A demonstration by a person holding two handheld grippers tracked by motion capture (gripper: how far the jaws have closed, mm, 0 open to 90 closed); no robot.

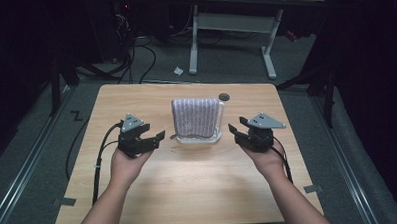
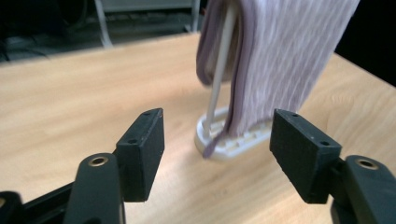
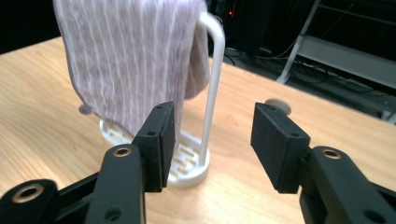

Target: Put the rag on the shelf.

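Note:
A lilac striped cloth (image 1: 196,117) hangs folded over a white wire rack (image 1: 220,122) at the middle of the wooden table (image 1: 189,182). My left gripper (image 1: 157,137) is held just left of the rack, open, with nothing between its jaws. My right gripper (image 1: 235,129) is held just right of the rack, also open and empty. In the left gripper view the cloth (image 2: 280,60) and the rack's base (image 2: 233,142) lie just beyond the gripper (image 2: 217,149). In the right gripper view the cloth (image 3: 130,56) drapes beside the rack's upright (image 3: 212,93), ahead of the gripper (image 3: 215,140).
A dark round hole or cap (image 1: 224,96) sits on the table behind the rack. Beyond the table's far edge stand a white desk frame (image 1: 231,36) and several cables (image 1: 134,59) on the grey floor. Tape marks (image 1: 63,201) lie on the floor at left.

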